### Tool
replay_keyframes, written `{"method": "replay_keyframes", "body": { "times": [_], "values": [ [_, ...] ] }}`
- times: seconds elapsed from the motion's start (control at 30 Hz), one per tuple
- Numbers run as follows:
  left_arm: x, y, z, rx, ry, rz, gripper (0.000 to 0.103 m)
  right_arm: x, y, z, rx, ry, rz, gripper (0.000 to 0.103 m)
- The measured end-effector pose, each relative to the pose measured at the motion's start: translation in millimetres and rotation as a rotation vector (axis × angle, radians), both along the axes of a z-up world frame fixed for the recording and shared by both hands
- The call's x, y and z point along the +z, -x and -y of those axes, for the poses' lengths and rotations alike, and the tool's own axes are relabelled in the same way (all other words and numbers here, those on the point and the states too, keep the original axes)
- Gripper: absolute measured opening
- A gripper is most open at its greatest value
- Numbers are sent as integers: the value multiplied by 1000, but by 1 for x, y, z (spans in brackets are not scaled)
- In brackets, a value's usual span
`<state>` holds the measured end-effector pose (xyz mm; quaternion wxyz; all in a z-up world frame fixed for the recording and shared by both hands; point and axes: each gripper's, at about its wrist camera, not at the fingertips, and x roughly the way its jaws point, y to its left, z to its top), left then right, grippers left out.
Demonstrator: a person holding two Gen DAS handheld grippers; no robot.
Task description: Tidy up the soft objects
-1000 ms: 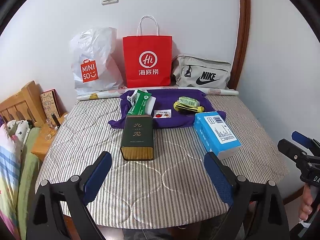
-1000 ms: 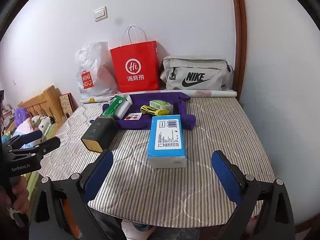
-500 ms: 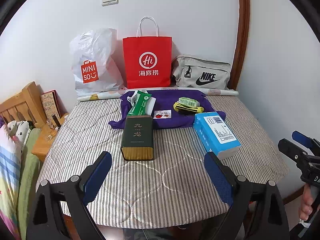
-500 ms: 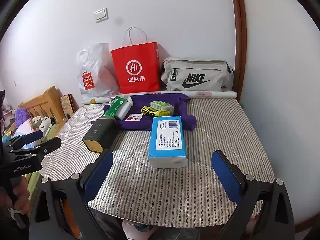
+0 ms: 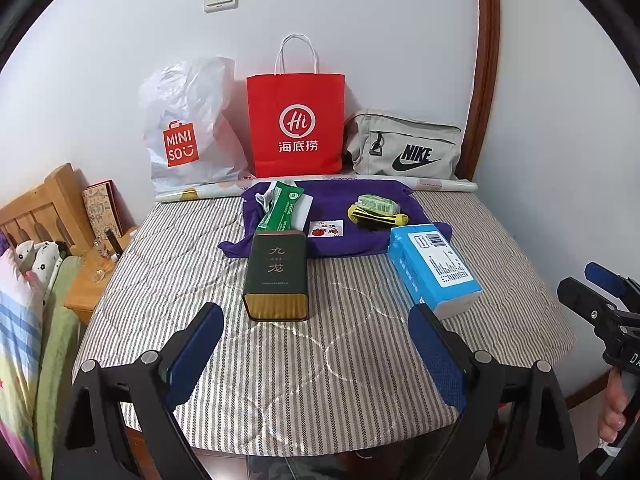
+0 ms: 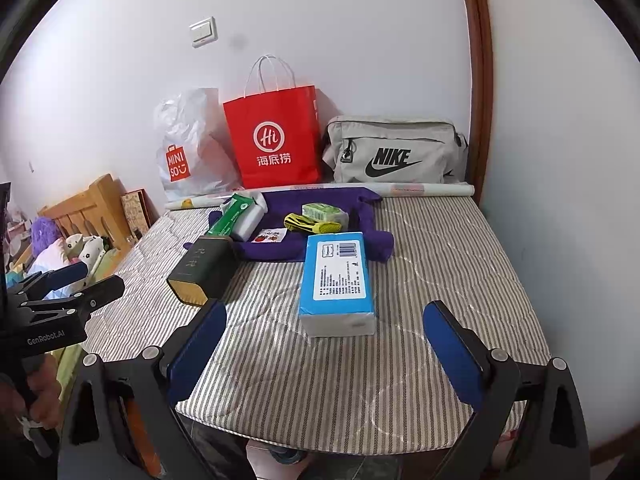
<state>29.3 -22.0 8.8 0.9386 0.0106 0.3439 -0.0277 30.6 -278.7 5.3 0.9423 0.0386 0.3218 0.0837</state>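
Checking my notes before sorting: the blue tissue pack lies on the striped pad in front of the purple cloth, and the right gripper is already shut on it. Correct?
Not quite. The right gripper is open and empty, short of the blue tissue pack, as the right wrist view shows. The pack does lie on the striped pad in front of the purple cloth.

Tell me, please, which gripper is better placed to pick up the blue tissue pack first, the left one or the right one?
Probably the right gripper. It is open, and the blue tissue pack lies straight ahead between its fingers. For the left gripper, also open, the dark green tin is straight ahead and the pack sits off to its right.
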Motion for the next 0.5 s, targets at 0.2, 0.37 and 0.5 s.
{"method": "replay_keyframes", "body": {
  "times": [0.2, 0.37, 0.5],
  "values": [
    [0, 0, 0, 2, 0, 1, 94, 0, 1, 0, -1, -1, 1, 98],
    [0, 0, 0, 2, -1, 0, 94, 0, 1, -1, 0, 0, 2, 98],
    [0, 0, 1, 2, -3, 2, 94, 1, 2, -2, 0, -2, 3, 98]
  ]
}}
